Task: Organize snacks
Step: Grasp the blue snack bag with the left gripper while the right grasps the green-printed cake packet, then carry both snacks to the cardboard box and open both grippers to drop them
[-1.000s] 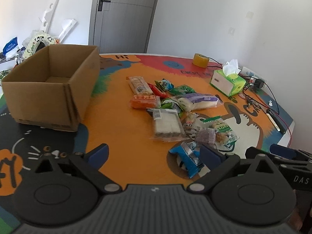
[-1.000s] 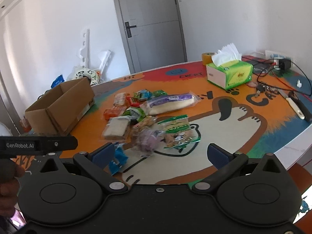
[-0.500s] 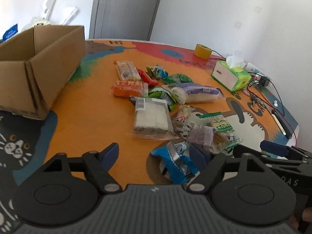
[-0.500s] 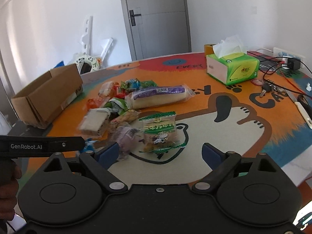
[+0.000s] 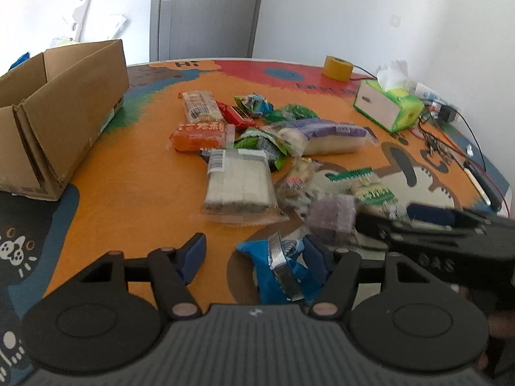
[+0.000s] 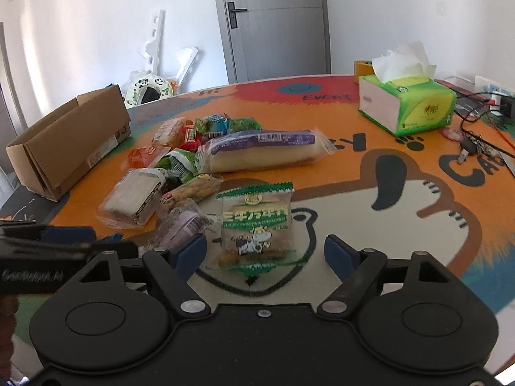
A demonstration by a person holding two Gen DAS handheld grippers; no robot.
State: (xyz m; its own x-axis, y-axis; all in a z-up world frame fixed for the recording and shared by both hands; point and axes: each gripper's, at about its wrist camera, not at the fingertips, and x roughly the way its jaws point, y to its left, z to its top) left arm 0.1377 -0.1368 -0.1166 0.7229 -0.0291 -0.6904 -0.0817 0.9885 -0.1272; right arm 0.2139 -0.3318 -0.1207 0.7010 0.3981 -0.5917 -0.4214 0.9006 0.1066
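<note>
Left wrist view: your left gripper (image 5: 254,254) has its fingers spread, and the blue packet (image 5: 283,270) lies between them, nearer the right finger, not yet pinched. You look to be at the reach-and-grasp step for a first snack. The box (image 5: 64,122) sits open, well apart to the left, and the rest of the snacks lie in a loose pile ahead on the mat (image 5: 128,199): the white bar pack (image 5: 238,186), the orange pack (image 5: 199,135), the long purple loaf (image 5: 325,133). Next, I'd judge, you centre the blue packet between the fingers, close on its crinkly body, then carry it across to the box. The foil may slip or fold.

Right wrist view: your right gripper (image 6: 265,252) is also spread wide, with the green cow packet (image 6: 256,225) lying just in front of the gap, not gripped. A small purple packet (image 6: 183,225) rests by the left finger. Here you see the tissue box (image 6: 408,106) and cables clearly, and the box (image 6: 67,148) from its end. The blue packet is almost hidden here behind the other gripper. Only the left view shows it properly.
</note>
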